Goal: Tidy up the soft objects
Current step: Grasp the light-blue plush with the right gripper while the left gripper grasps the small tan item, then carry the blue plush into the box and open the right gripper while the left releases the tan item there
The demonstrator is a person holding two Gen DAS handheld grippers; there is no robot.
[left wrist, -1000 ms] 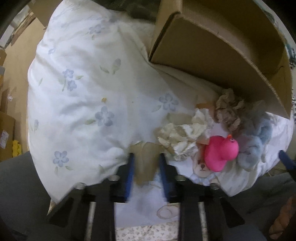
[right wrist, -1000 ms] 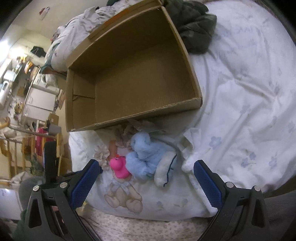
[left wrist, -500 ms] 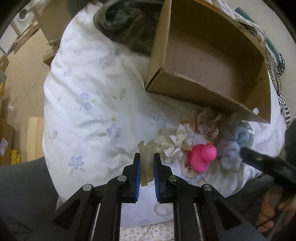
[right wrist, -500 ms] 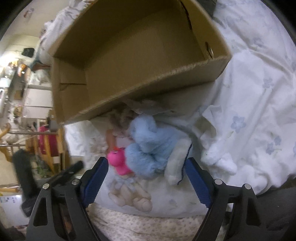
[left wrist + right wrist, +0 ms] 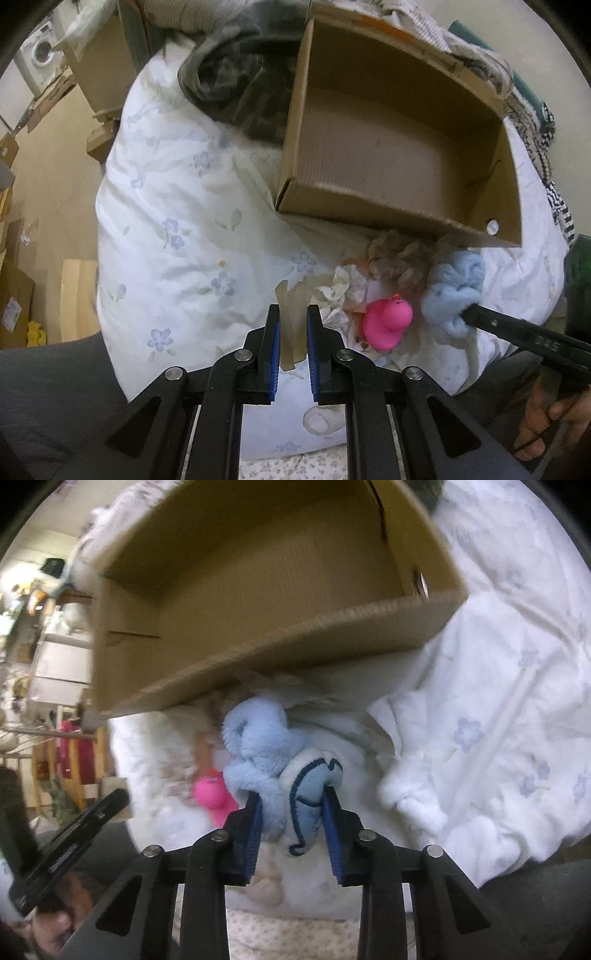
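Note:
My left gripper [image 5: 291, 314] is shut on a beige translucent soft strip [image 5: 291, 321] and holds it above the white floral duvet [image 5: 177, 206]. My right gripper [image 5: 293, 794] is shut on a light blue plush toy [image 5: 258, 742]; the plush also shows in the left wrist view [image 5: 454, 288]. An open, empty cardboard box [image 5: 388, 147] lies just beyond the toys, also in the right wrist view [image 5: 258, 590]. A pink rubber duck [image 5: 388, 321], a cream crumpled cloth [image 5: 340, 291] and a brown fuzzy piece [image 5: 399, 258] lie by the box's near wall.
A dark garment [image 5: 236, 81] lies left of the box at the far end of the duvet. Cardboard boxes [image 5: 14, 302] and a washing machine [image 5: 40, 59] stand on the floor to the left. The bed's edge runs near me.
My right gripper has moved in and shut on the blue plush. My left gripper has shut on the beige strip and lifted back from the duvet, bringing the box fully into view.

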